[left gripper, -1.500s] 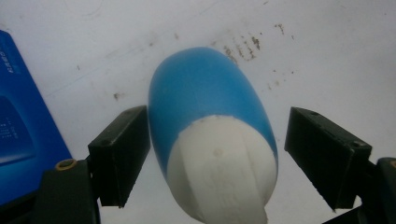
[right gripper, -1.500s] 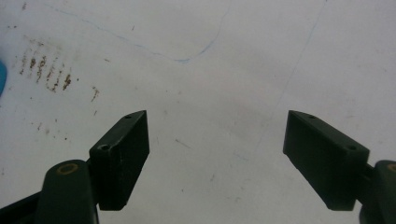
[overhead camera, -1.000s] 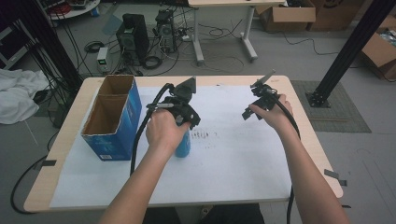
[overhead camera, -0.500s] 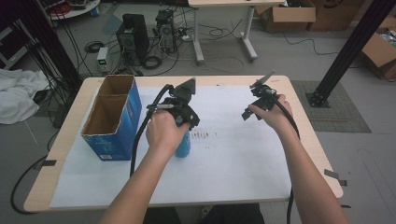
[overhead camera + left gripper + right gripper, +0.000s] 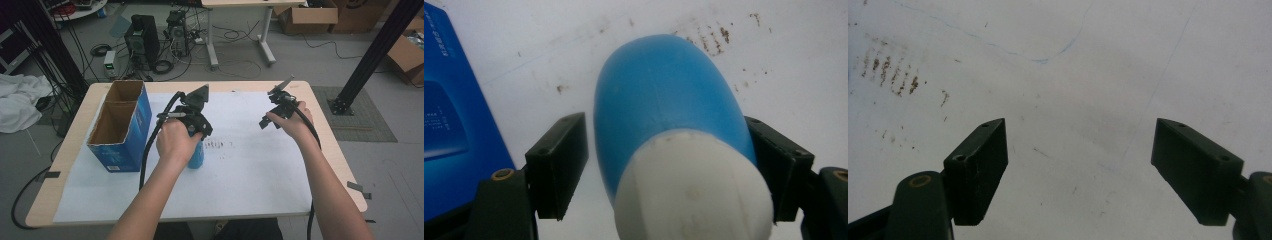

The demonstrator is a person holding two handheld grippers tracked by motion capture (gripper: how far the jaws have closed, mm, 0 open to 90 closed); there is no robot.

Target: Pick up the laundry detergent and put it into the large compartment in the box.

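On the white sheet beside the blue box [image 5: 120,127], the blue bottle [image 5: 669,110] sits between my left gripper [image 5: 669,165] jaws, which have been closing, one pad touching, the other just shy. Looks light, smooth and slippery, so I'd squeeze mid-body. Right gripper [image 5: 1095,170] hangs wide open, empty.

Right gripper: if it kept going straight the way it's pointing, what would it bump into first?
Most likely the bare white sheet covering the table. The right gripper has its jaws wide apart with nothing between them; depth is hard to judge.

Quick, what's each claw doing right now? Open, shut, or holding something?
Left gripper: jaws have just been closing around the blue bottle; left pad not yet touching, so open.
Right gripper: wide open, holding nothing.
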